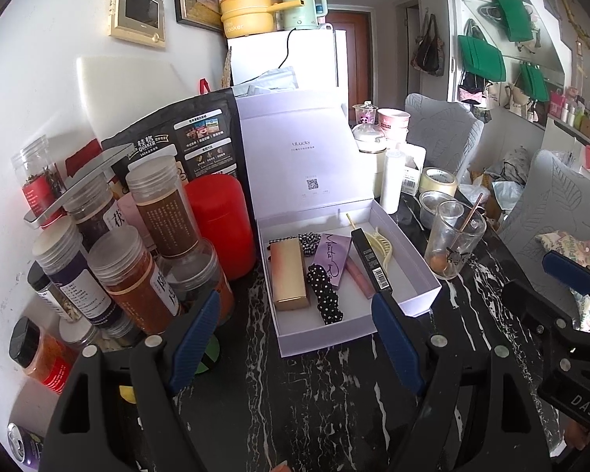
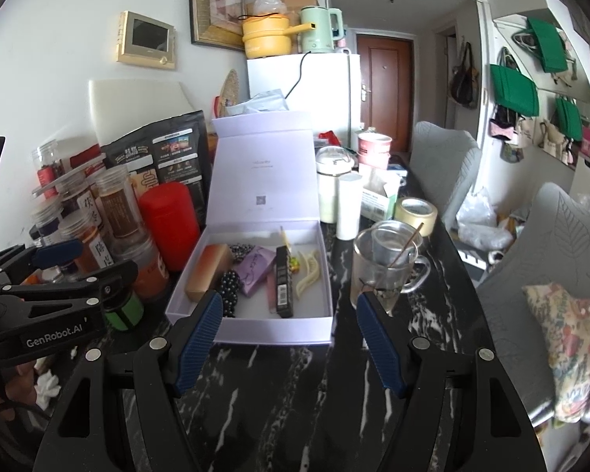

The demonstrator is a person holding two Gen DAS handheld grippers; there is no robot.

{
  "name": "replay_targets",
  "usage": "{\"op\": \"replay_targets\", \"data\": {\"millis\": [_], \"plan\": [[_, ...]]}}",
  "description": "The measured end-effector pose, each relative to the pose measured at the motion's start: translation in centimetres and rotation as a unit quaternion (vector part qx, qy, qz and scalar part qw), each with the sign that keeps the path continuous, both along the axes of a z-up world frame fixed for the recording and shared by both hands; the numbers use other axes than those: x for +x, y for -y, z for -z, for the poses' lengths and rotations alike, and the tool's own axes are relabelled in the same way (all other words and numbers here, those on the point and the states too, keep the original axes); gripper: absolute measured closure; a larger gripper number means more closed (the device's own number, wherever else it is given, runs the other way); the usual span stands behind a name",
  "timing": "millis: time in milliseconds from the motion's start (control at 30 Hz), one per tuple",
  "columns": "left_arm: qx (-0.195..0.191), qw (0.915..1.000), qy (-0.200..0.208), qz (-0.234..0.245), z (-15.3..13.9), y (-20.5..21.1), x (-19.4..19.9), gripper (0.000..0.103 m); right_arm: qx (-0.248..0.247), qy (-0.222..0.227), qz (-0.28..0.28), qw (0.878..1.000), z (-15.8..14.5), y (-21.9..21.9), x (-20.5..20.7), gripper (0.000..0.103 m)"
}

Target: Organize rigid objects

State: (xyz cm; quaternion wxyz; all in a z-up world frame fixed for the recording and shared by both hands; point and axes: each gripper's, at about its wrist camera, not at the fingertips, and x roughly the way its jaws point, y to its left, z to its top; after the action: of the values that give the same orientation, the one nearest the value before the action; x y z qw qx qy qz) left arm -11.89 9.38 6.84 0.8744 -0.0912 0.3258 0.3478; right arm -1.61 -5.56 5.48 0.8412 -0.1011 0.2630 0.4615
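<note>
An open lavender box (image 1: pixel 326 340) (image 2: pixel 271 330) sits on the black marble table with its lid standing up. Inside lie a gold box (image 1: pixel 289 275) (image 2: pixel 210 271), a polka-dot scrunchie (image 1: pixel 326 295) (image 2: pixel 230 291), a purple palette (image 1: pixel 332 255) (image 2: pixel 255 271), a black carton (image 1: pixel 371 259) (image 2: pixel 283 287) and a cream hair claw (image 1: pixel 377 242) (image 2: pixel 308 275). My left gripper (image 1: pixel 295 338) (image 2: pixel 94 265) hovers open just in front of the box, holding nothing. My right gripper (image 2: pixel 291 338) (image 1: pixel 550 291) is also open and empty, facing the box's front wall.
Several spice jars (image 1: pixel 129 275) and a red canister (image 1: pixel 220 220) crowd the left of the box. A glass mug (image 2: pixel 385 267) with a stick in it stands at its right, a tape roll (image 2: pixel 414 212) behind. Grey chairs (image 2: pixel 530 255) line the table's right side.
</note>
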Motion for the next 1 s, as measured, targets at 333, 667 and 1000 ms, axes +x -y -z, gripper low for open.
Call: {"op": "replay_targets", "data": {"millis": [333, 667, 1000], "plan": [[0.001, 1.0, 0.008, -0.005, -0.49, 0.15, -0.61, 0.024, -0.001, 0.002, -0.001, 1.0, -0.06, 0.09, -0.14, 0.032], [-0.003, 1.0, 0.007, 0.001, -0.61, 0.35, -0.53, 0.024, -0.002, 0.004, -0.002, 1.0, -0.06, 0.24, -0.3, 0.032], [0.001, 1.0, 0.007, 0.0, -0.68, 0.57, -0.6, 0.024, -0.002, 0.006, -0.002, 1.0, -0.17, 0.54, -0.47, 0.032]]}}
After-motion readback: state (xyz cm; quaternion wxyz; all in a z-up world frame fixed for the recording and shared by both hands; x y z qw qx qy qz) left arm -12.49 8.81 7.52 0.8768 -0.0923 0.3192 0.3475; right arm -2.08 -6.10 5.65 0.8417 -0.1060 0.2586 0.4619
